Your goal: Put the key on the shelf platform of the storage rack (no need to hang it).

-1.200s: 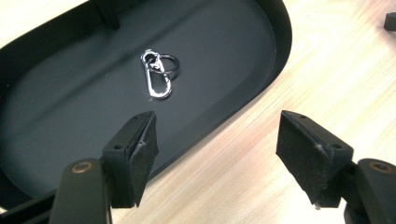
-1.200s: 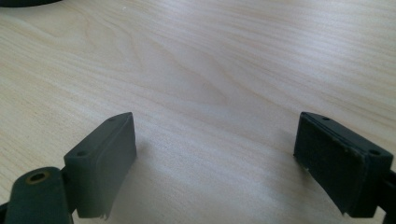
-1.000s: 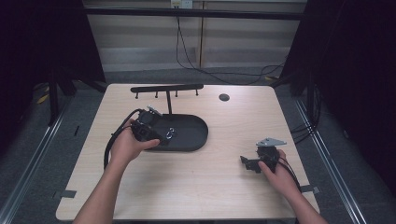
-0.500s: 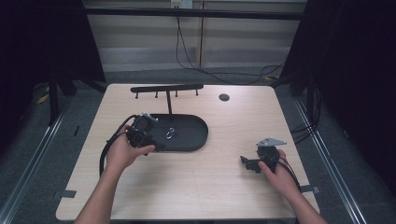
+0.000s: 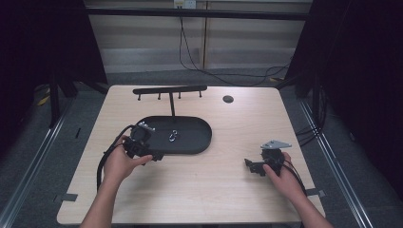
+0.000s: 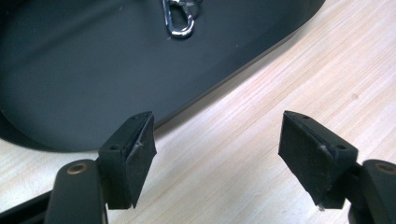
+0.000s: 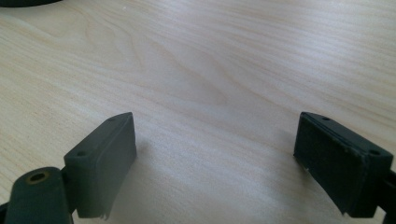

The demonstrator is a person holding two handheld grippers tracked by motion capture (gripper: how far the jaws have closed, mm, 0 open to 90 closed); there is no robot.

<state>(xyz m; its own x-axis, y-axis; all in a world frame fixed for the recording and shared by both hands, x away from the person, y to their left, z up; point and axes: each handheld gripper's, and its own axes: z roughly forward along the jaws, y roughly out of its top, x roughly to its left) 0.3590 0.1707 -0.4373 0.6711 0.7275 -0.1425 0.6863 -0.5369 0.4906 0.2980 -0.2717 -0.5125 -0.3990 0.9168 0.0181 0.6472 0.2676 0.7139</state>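
Observation:
A black oval tray [image 5: 199,142] lies mid-table with a small metal clasp [image 5: 173,137] inside it. My left gripper [image 5: 153,156] is low over the wood just off the tray's near-left rim, open, nothing between its fingers. In the left gripper view the gripper [image 6: 217,144] faces the tray [image 6: 93,70], and the clasp [image 6: 180,21] lies farther in. My right gripper [image 5: 251,165] rests at the table's right front, pointing left. In the right gripper view that gripper [image 7: 215,154] stands open over bare wood.
A black rack with several pegs [image 5: 170,89] rises behind the tray on a thin post. A small dark disc [image 5: 228,99] lies at the back right. The wooden table [image 5: 214,199] is ringed by dark floor, rails and cables.
My left gripper has drawn back from over the tray toward the person and to the left, sinking close to the table. The right gripper has stayed still.

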